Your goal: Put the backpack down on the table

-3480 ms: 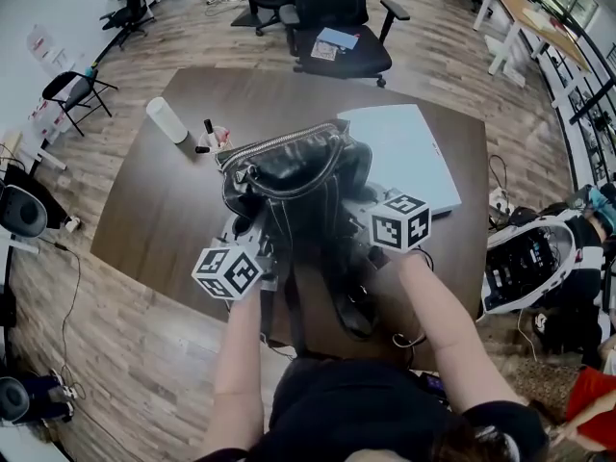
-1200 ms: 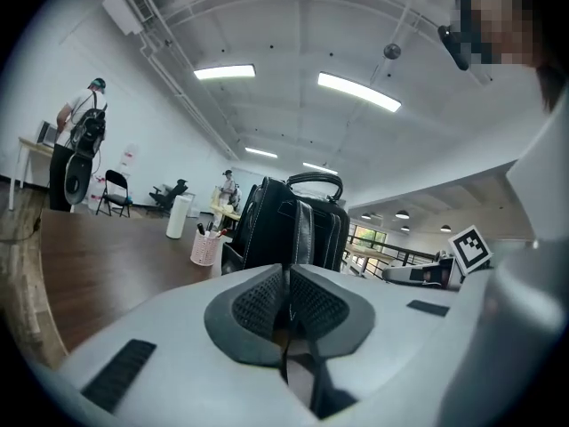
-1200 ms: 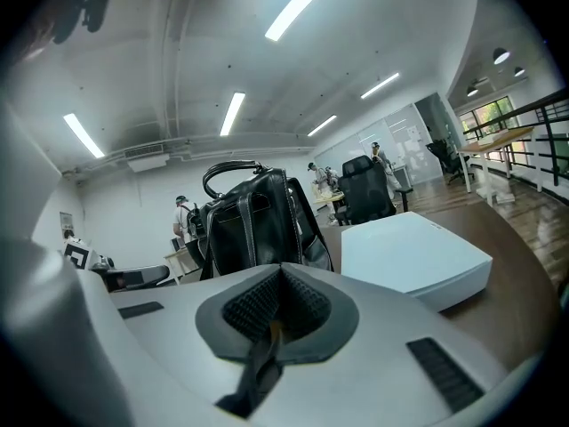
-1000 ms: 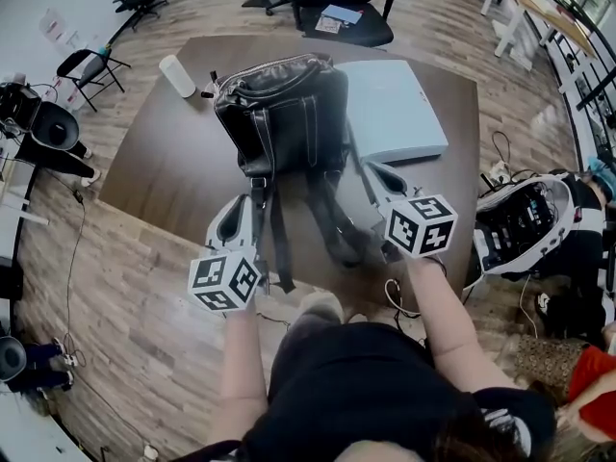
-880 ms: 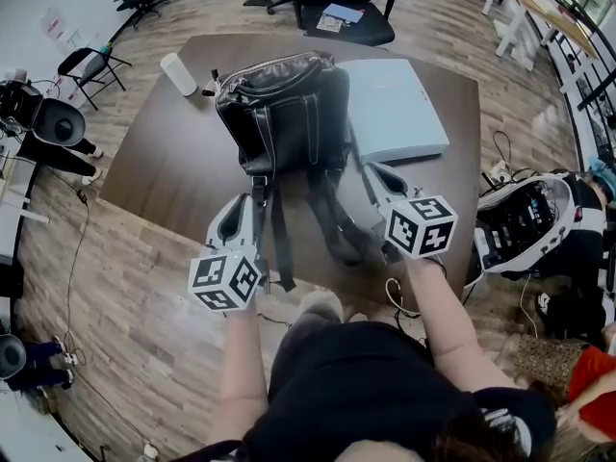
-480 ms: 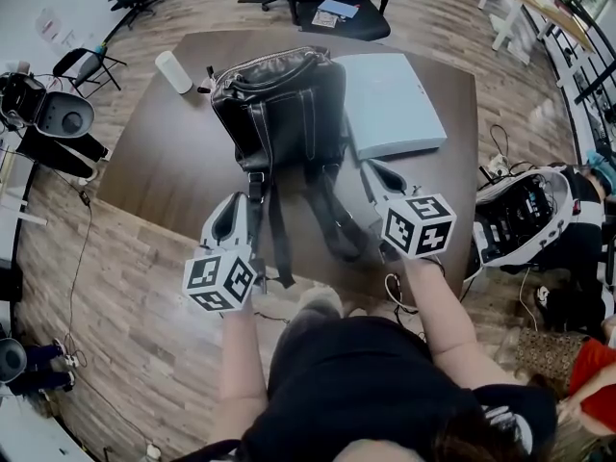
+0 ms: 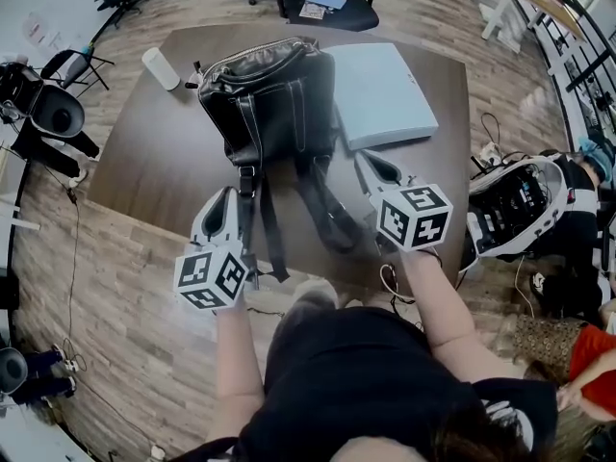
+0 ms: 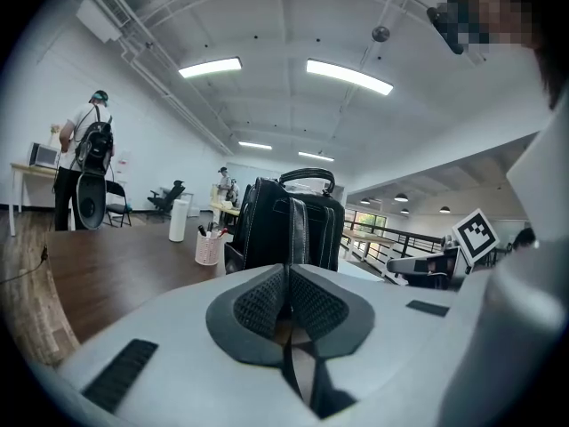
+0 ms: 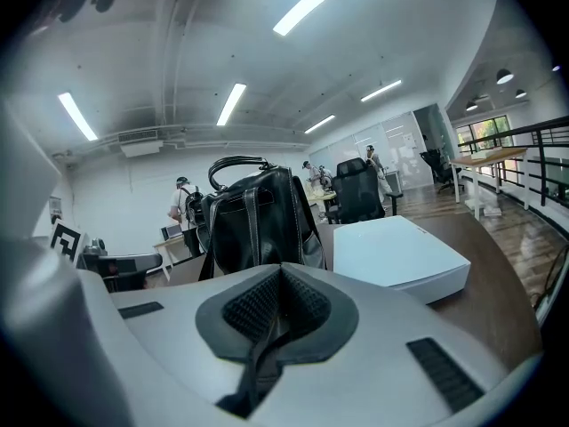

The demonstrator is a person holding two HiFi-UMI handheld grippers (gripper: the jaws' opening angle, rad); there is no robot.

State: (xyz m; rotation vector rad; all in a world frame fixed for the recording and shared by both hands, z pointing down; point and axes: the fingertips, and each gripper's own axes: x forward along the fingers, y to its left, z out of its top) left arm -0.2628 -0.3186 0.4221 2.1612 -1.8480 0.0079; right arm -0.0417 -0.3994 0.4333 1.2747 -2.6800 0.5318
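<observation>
Fingers [image 8: 258, 305] clamping straps [image 7: 265, 239], box [image 7: 380, 94] beside backpack [image 7: 269, 104]

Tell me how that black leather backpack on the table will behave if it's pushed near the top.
Probably tips: the backpack stands upright, tall for its base, on the table. Its straps trail limp, so expect floppy handling rather than stiff. The glossy leather may slide easily on the smooth wood.

Glossy black leather backpack [image 7: 274, 99] — matt wood table [image 7: 159, 171] (dark).
</observation>
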